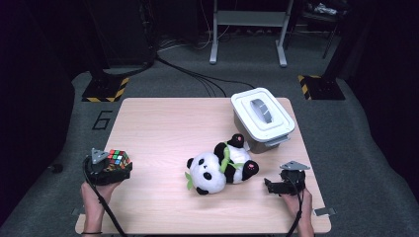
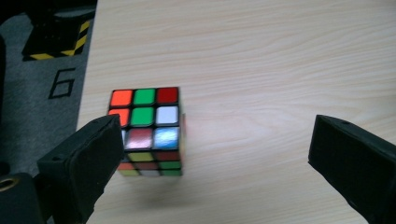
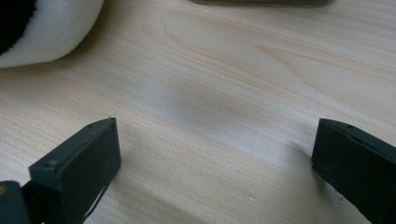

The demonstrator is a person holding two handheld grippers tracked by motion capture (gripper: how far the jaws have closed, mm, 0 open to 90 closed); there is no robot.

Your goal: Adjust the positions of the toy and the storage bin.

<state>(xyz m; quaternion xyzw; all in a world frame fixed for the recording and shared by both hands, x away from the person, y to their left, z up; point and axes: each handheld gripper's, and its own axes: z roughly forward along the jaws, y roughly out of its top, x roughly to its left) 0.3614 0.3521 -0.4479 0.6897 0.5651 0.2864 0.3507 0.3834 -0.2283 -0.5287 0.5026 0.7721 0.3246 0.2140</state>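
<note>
At table's 9 o'clock edge, cube standing by left gripper at its 10 o'clock, jaws spread wide, cube ungripped, right gripper released, holding nothing.

In the left gripper view, a black finger covers the lower left corner of the puzzle cube. In the right gripper view, the top left picture corner cuts off the plush panda, leaving a white curve with a black patch.
</note>
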